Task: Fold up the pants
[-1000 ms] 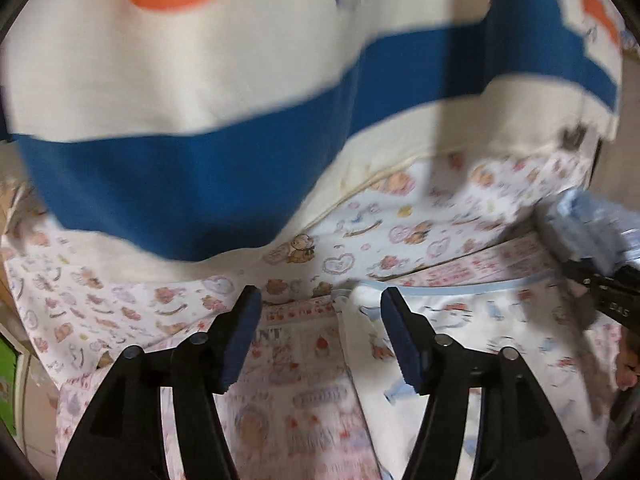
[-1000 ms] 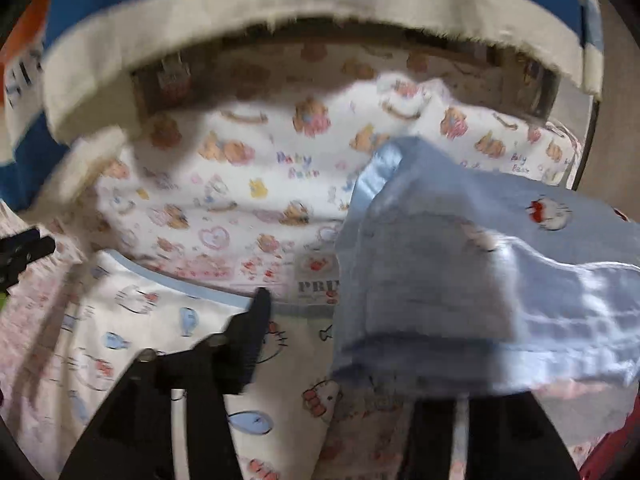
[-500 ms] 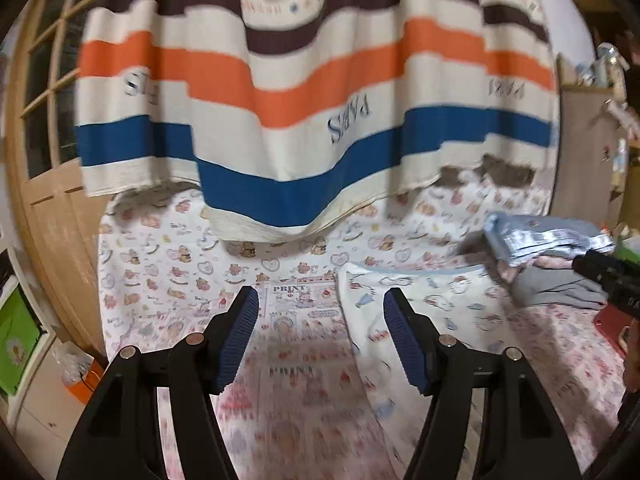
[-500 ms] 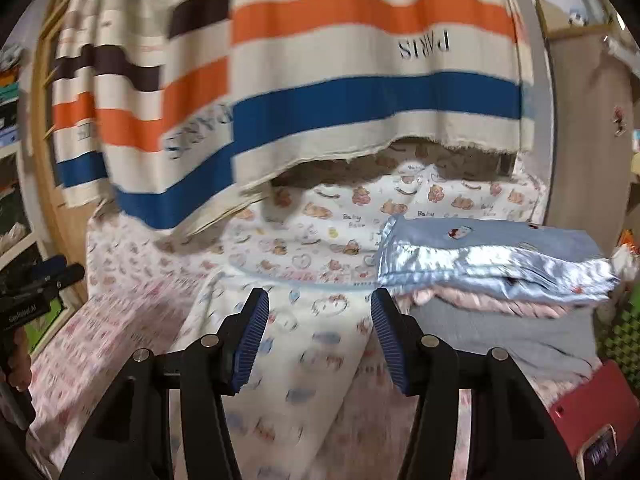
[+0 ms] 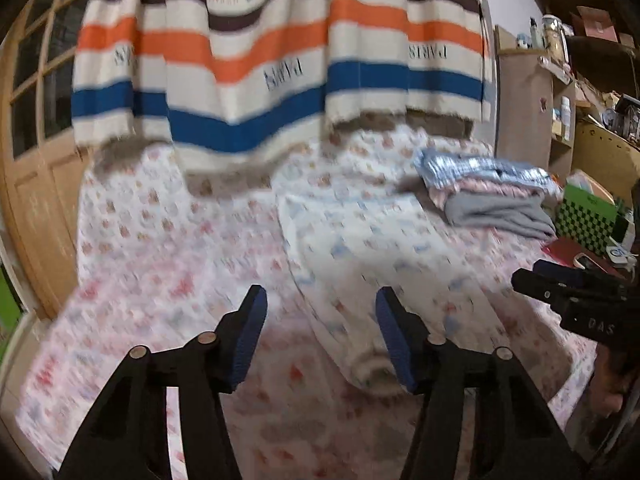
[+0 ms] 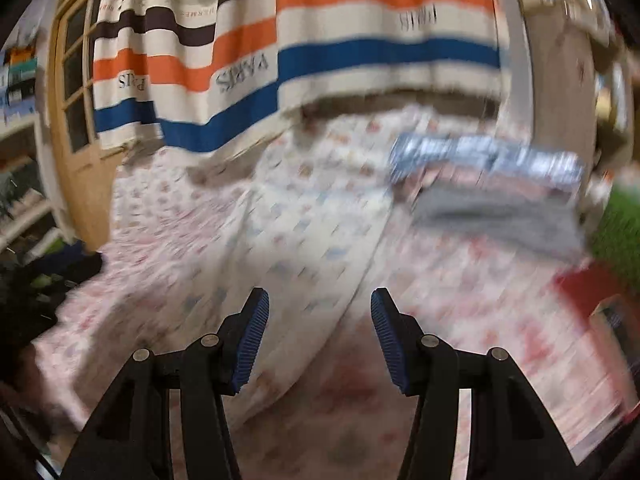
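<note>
white printed cotton: pants [image 5: 360, 248], small blue motifs, laid flat and long on the pink-patterned bed sheet [image 5: 160, 280], waistband at the far end, cuffs near.
change noted: both tools have drawn back from close over the cloth a second ago to a wider view; likely repositioning toward the near cuffs, fold not yet begun.
left gripper [image 5: 320, 332]: fingers apart, empty, above the pants' left edge.
right gripper [image 6: 318, 332]: fingers apart, empty, over the right edge.
folded stack [image 5: 492, 192]: shiny blue over pink over soft grey, far right.
striped curtain [image 5: 280, 60]: coarse weave, orange, blue, brown bands, hanging at the far side.
</note>
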Available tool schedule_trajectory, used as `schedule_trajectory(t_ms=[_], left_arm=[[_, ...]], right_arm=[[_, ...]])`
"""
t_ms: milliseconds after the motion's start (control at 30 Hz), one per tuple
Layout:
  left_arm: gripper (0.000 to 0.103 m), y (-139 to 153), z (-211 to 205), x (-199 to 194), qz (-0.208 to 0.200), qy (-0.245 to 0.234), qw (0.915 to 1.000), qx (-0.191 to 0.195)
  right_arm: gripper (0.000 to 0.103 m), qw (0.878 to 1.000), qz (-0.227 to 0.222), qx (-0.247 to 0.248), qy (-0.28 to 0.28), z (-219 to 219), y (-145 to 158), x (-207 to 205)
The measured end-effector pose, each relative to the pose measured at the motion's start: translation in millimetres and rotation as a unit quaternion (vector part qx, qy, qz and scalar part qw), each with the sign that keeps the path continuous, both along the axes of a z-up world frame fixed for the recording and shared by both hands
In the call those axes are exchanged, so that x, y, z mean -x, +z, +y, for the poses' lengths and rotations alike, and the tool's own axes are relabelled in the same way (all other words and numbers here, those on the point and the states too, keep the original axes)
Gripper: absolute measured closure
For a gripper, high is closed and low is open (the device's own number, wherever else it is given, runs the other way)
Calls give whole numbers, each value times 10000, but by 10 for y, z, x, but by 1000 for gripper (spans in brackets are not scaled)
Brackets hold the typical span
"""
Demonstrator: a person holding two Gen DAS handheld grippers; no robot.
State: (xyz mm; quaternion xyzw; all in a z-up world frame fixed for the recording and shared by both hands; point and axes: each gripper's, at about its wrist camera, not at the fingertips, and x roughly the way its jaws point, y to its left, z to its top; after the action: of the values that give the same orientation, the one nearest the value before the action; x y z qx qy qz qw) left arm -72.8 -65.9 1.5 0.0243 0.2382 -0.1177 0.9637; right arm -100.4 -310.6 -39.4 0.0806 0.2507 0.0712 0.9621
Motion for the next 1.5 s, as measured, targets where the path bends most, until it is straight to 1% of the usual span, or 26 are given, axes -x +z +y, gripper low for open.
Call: schedule_trajectory(t_ms=[133,267,333,367,400,467,533,567,600,633,667,700,733,767,833,900,933,1000,1067,1100,1167,1200,1267,1367,1500], left_arm=[[52,-167,-99,-44,359,-130,9990,216],[54,-275,-198,-101,566,-203,9978,260],[65,-337,-237,-162,729,-158,9970,211],[76,-379,-243,-188,798,-163,9965,210],[82,-415,-242,-211,861,-186,9958,236],[86,-460,-215,-222,908,-168,9952,329],[89,-453,-186,-179,851,-149,9954,412],[91,-440,-166,-142,790,-116,9959,432],[91,-430,-146,-118,744,-87,9962,445],[91,-422,-123,-97,708,-65,9964,462],[92,-416,-98,-71,673,-29,9966,470],[97,-412,-72,-36,628,30,9969,463],[103,-406,-53,-25,591,71,9972,461],[103,-402,-19,3,538,144,9974,450],[103,-401,37,31,493,345,9975,367],[103,-436,102,27,566,403,9970,351],[103,-455,131,15,648,385,9963,410],[103,-458,171,0,817,88,9940,721],[101,-416,136,-7,870,-125,9927,824],[92,-384,108,-11,832,-176,9928,847],[78,-342,30,-25,739,-215,9941,762],[77,-327,-13,-48,701,-215,9949,687],[75,-328,-84,-122,783,-294,9944,648],[66,-375,-132,-241,1065,-446,9899,828],[65,-467,-162,-364,1296,-239,9882,784]], right_arm=[[48,9999,-126,37,19,29,-150,194],[48,9986,9,-447,276,6,-259,221],[51,9972,78,-639,386,23,-311,225],[52,9968,100,-671,426,34,-321,221],[53,9965,127,-695,450,51,-329,216],[53,9959,169,-734,500,97,-335,203],[53,9952,288,-761,549,153,-367,167],[56,9948,341,-793,538,174,-390,149],[62,9938,398,-871,561,193,-416,133],[66,9928,439,-946,585,200,-433,117],[72,9906,507,-1107,621,211,-463,89],[81,9889,531,-1236,624,214,-491,80],[88,9868,485,-1427,601,213,-522,78],[90,9875,444,-1428,493,218,-529,88],[91,9902,416,-1275,381,248,-527,99],[91,9917,448,-1160,336,276,-522,116],[91,9917,477,-1143,333,283,-525,121],[91,9921,509,-1097,343,291,-514,138],[91,9925,472,-1065,362,284,-476,156],[91,9928,451,-1057,345,275,-457,162],[91,9927,459,-1060,339,271,-437,160],[91,9928,459,-1054,336,271,-429,158],[90,9927,454,-1064,339,268,-423,152],[88,9929,511,-1021,329,262,-421,135],[88,9913,568,-1146,326,205,-429,84]])
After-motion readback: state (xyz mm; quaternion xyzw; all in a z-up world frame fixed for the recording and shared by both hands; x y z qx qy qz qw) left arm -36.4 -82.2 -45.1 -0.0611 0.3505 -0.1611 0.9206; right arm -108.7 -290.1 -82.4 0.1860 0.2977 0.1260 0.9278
